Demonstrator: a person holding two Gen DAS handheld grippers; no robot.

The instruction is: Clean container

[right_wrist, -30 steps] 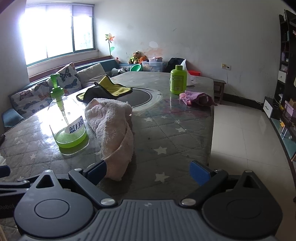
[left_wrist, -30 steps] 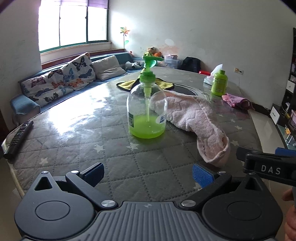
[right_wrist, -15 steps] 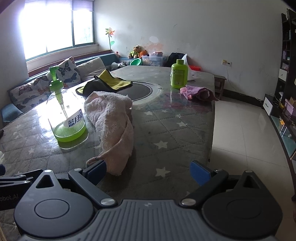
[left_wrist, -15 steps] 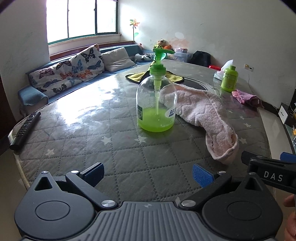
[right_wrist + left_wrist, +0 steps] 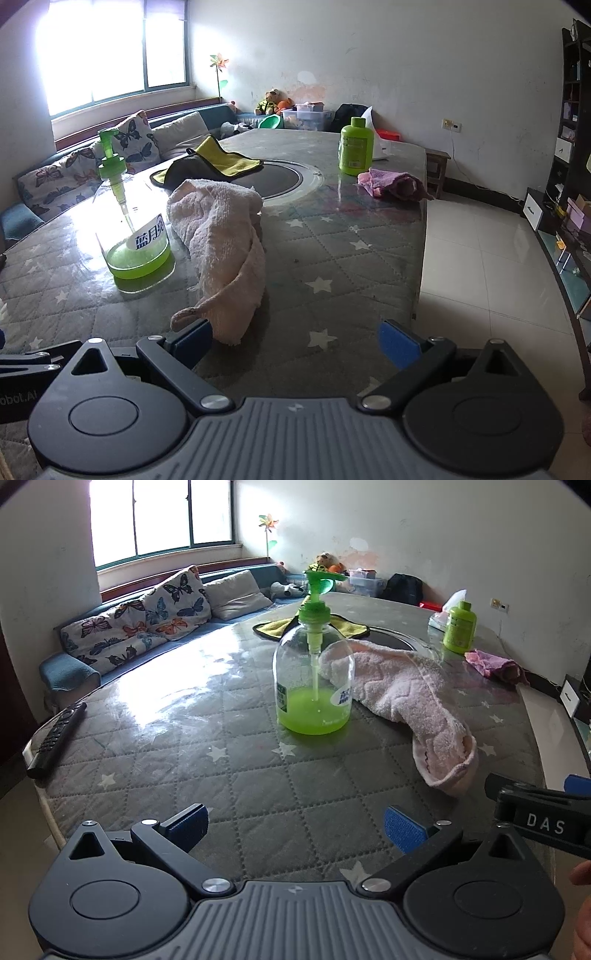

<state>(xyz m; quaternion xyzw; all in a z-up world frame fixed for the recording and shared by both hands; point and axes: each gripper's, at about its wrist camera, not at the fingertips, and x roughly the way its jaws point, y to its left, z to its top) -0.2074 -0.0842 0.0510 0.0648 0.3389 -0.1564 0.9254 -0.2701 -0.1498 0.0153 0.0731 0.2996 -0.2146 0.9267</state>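
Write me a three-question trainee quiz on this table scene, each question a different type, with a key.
1. True or false: the left gripper has its jaws shut on the pump bottle.
2. Multiple choice: the pink towel lies where?
A. Inside the pump bottle
B. On the table, beside the pump bottle
C. Under the small green bottle
3. Fill in: the liquid in the pump bottle is ____ in colour.

Key
1. False: both grippers are open and hold nothing; the right gripper has the towel's near end by its left jaw.
2. B
3. Green; it fills only the bottom part.
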